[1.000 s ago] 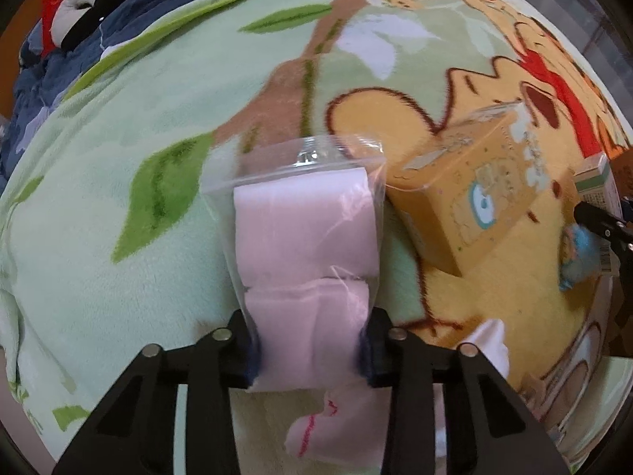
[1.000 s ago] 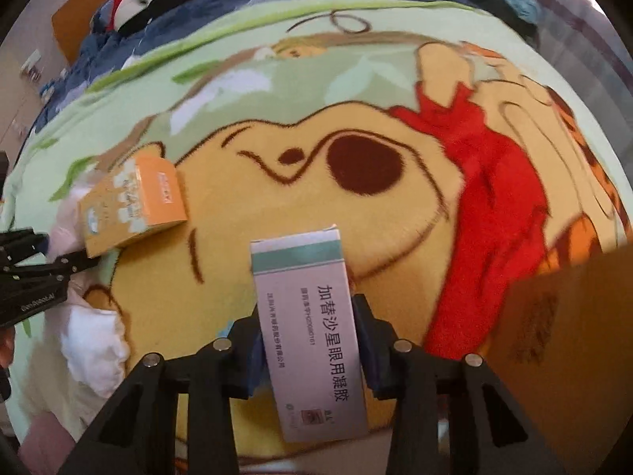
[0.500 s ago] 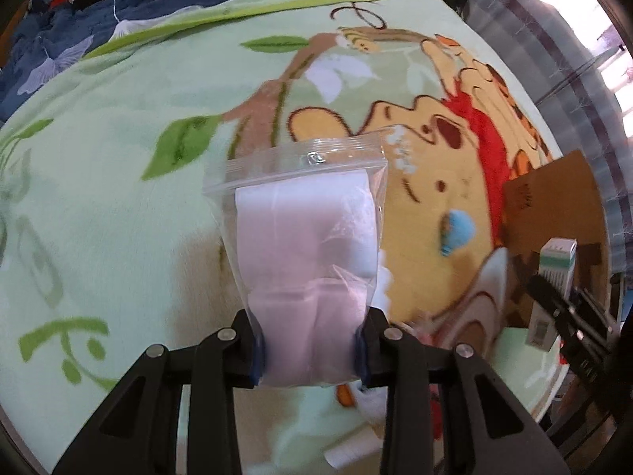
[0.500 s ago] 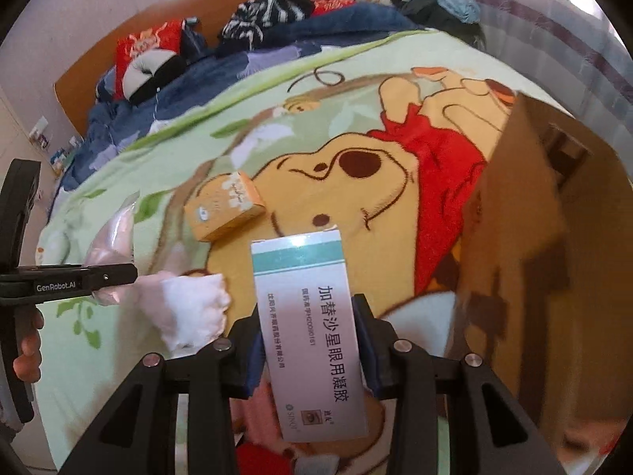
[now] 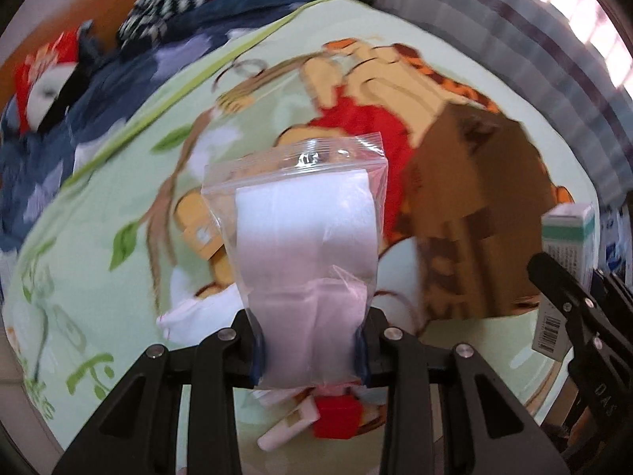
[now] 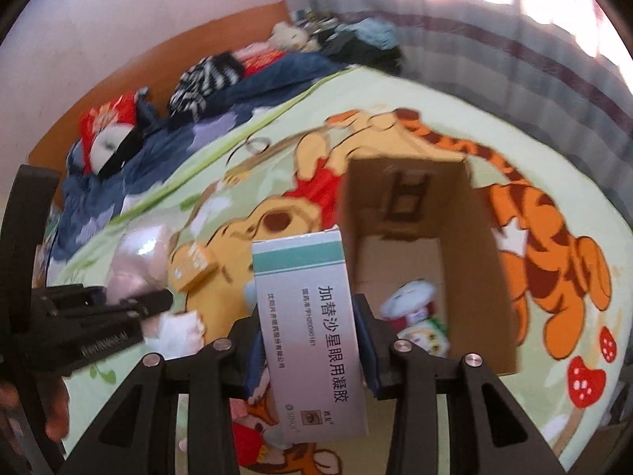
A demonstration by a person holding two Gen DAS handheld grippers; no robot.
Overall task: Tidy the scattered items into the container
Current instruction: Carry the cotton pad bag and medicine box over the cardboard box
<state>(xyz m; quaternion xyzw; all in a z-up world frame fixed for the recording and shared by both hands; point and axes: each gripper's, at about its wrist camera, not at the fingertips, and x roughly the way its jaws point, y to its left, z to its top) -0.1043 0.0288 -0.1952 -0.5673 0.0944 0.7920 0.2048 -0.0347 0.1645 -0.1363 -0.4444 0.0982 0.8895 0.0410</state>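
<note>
The left gripper (image 5: 312, 346) is pinching a clear plastic bag (image 5: 304, 237) of pale pink cloth by its lower end, holding it above the cartoon blanket (image 5: 118, 182). An orange box (image 6: 194, 267) and a white cloth (image 6: 174, 330) are lying on the blanket. The right gripper (image 6: 310, 350) is clamping a white-and-teal medicine box (image 6: 312, 328) just beside the open cardboard box (image 6: 470, 237), where a few small packets (image 6: 419, 316) are sitting.
</note>
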